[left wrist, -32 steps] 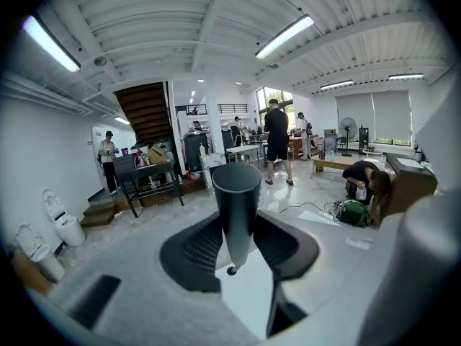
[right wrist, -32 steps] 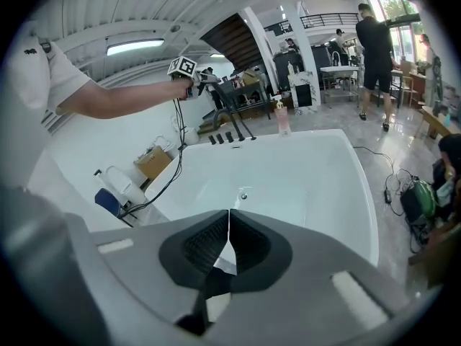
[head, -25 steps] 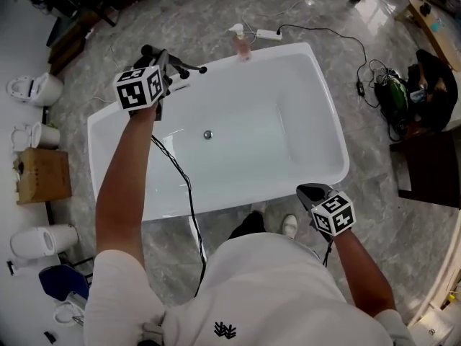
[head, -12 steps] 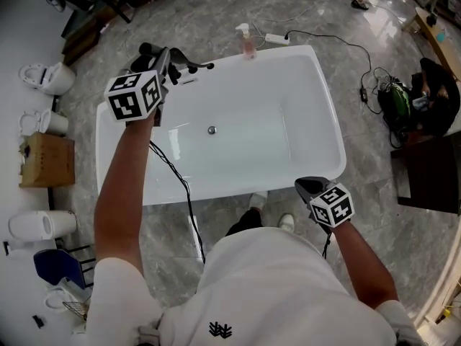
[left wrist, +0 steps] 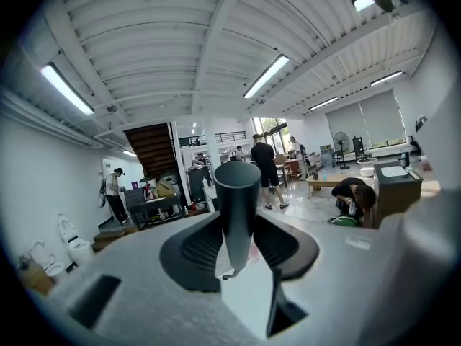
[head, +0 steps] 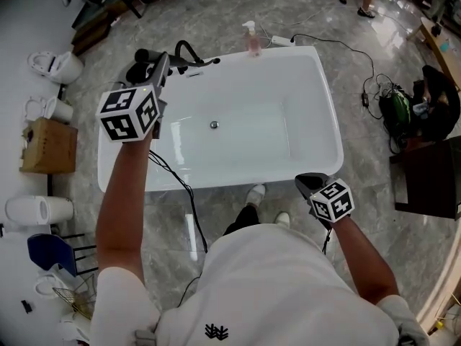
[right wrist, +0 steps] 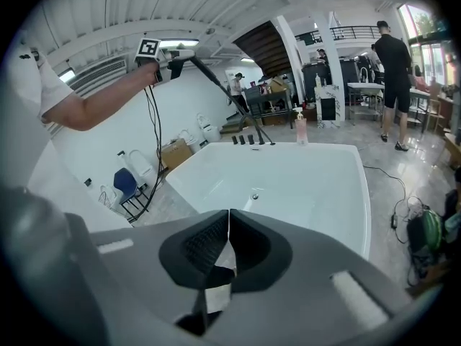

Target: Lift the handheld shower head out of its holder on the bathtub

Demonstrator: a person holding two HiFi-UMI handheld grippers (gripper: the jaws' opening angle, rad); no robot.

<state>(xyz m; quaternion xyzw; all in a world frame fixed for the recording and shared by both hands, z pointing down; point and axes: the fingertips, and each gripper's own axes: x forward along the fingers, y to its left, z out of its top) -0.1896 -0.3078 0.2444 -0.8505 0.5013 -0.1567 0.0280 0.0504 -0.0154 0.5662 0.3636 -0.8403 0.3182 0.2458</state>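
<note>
White bathtub [head: 328, 114] on a grey marble-pattern floor.

**Head view.**
- The left gripper [head: 160, 62] is held out over the tub's far left corner, with the dark handheld shower head [head: 138, 60] at its tip.
- A dark hose [head: 181, 49] arcs from there toward the black tap fittings [head: 198, 65] on the rim.
- The right gripper [head: 306, 184] hangs by the near rim, well apart from all of that.
- A pink pump bottle [head: 252, 40] stands on the far rim. Its label is too small to read.
- The cubes on both grippers carry black-and-white square markers, no letters.
- The person's white shirt [head: 274, 287] bears a small dark emblem with no legible wording.
- The print on the cardboard box [head: 47, 146] on the floor at left cannot be made out.

**Left gripper view.**
- The jaws stand partly apart and press on the dark grey cylindrical handle [left wrist: 236, 193], which rises upright between the pads.
- The grip looks centred.
- The background is the hall, not the tub.

**Right gripper view.**
- The jaws are closed against each other, with nothing between them.
- Across the tub, the left gripper sits high above the rim.
- The hose runs from it in a nearly straight line down to the fittings.

**Step in hand.** The shower head is judged clear of its holder, so the lift is essentially done. The holder itself cannot be singled out among the fittings.

**Next move.** It calls for a firm, steady clamp on the handle. The hose needs watching too: it looks close to taut, so any further rise would likely tug at the fitting or twist the handle in the pads.
</note>
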